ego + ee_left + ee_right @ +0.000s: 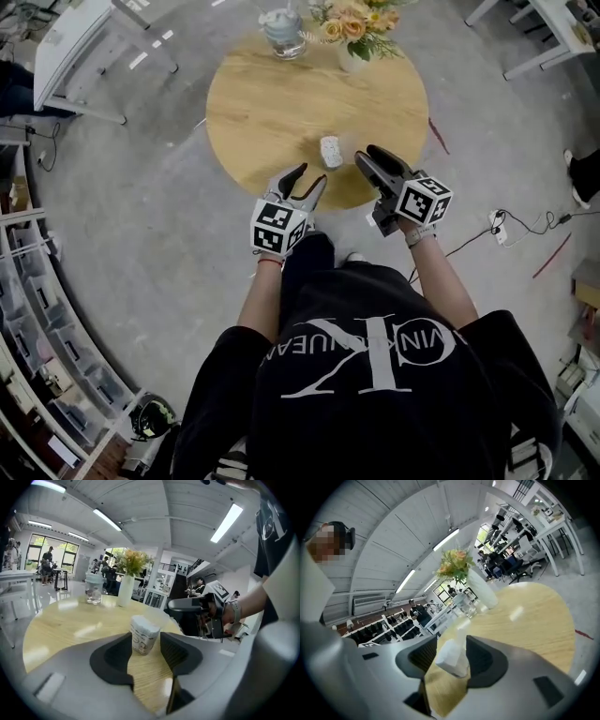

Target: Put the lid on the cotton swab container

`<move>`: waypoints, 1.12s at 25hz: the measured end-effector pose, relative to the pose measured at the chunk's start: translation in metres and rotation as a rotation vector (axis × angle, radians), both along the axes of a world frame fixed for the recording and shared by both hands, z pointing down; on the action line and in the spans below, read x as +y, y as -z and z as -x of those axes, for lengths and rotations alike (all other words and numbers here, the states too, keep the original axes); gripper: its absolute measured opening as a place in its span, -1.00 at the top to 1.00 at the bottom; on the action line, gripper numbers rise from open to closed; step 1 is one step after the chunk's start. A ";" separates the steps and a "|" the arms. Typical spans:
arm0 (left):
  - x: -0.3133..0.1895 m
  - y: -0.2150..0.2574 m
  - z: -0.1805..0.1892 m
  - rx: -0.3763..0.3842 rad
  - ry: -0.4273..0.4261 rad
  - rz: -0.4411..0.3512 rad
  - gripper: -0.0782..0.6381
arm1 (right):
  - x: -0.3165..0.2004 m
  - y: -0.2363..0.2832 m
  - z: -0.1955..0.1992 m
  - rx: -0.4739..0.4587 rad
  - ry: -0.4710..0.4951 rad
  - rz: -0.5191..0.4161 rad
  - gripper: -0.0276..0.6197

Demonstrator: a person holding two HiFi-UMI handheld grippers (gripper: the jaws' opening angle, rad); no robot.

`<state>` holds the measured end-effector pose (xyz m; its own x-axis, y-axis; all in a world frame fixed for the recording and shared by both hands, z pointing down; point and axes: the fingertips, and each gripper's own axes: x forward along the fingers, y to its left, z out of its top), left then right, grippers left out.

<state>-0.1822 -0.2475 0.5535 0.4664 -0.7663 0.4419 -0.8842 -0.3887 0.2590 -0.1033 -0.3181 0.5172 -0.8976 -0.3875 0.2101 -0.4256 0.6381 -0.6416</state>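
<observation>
Steadying the cotton swab container (331,151), standing by the table's (262,103) near edge between the wide-open, empty left gripper (314,174) and right gripper (365,153), looks wisest before any lidding.

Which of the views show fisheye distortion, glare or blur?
Both gripper views bend like a fisheye, with dark corners; the left gripper view has glare patches on the table and a sharp container; the right gripper view blurs the container; the head view is evenly lit.
</observation>
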 end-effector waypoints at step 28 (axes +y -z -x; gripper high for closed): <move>-0.023 -0.028 -0.027 -0.046 -0.150 0.011 0.27 | 0.019 0.002 0.062 0.005 0.108 0.030 0.62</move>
<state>-0.1552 -0.2704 0.5811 0.5542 -0.6846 0.4735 -0.8275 -0.5148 0.2242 -0.1657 -0.2993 0.5155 -0.9325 -0.2824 0.2252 -0.3593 0.6606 -0.6592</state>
